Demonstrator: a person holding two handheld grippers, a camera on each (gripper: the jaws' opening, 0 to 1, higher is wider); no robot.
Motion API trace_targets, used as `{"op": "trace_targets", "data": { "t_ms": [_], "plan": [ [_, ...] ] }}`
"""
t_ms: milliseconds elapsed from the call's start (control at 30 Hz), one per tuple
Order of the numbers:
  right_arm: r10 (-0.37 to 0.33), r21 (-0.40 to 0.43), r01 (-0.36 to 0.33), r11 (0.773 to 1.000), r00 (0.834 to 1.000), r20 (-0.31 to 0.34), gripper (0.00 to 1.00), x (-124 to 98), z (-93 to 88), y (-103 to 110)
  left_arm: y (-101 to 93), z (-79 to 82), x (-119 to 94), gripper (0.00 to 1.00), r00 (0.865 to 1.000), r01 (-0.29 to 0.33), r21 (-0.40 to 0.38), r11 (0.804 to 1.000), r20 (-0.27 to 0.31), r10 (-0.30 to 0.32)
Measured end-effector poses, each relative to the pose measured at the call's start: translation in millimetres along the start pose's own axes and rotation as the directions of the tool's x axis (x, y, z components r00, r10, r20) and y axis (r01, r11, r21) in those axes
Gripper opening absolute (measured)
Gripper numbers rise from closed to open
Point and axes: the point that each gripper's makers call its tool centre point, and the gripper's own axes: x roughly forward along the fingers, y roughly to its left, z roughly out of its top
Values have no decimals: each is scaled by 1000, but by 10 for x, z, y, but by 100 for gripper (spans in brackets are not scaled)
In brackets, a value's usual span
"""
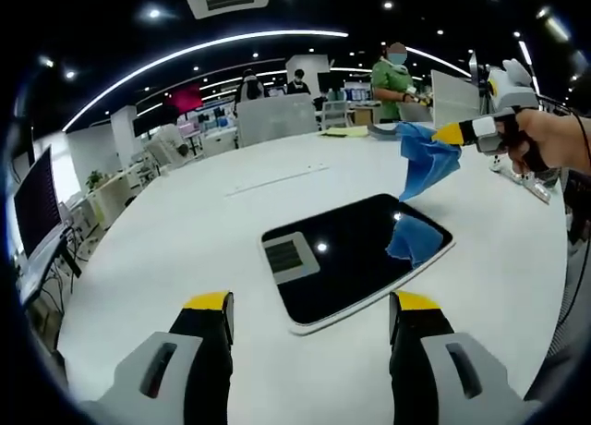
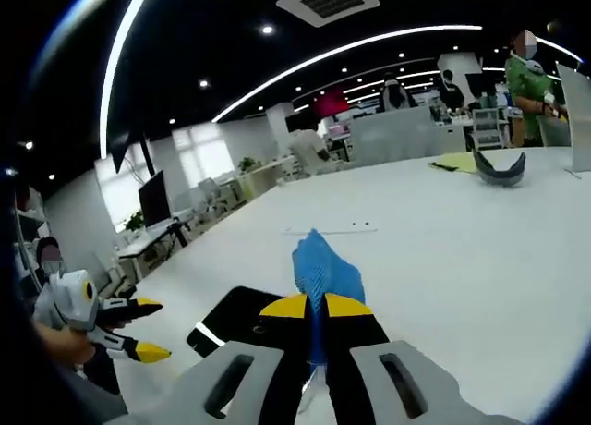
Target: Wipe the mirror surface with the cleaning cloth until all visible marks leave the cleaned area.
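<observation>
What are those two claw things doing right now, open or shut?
Left gripper: open, holding nothing, above the white table.
Right gripper: shut on the blue cloth, near the mirror.

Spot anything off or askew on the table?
Nothing stands out. The dark rectangular mirror lies flat on the white table, intact. The right gripper holds the blue cleaning cloth above it, not touching.

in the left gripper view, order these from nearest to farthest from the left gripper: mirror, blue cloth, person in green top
1. mirror: flat on the white table, just ahead of the left gripper.
2. blue cloth: hanging from the right gripper, above the mirror's far right corner.
3. person in green top: standing beyond the table's far edge.
</observation>
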Motion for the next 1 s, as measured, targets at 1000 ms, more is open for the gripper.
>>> {"op": "trace_targets", "data": {
  "t_ms": [1000],
  "plan": [
    [-103, -165, 71, 984, 976, -192, 13, -256, -706, -287, -9, -75, 36, 67, 1000, 7, 13, 1000, -24, -6]
  ]
}}
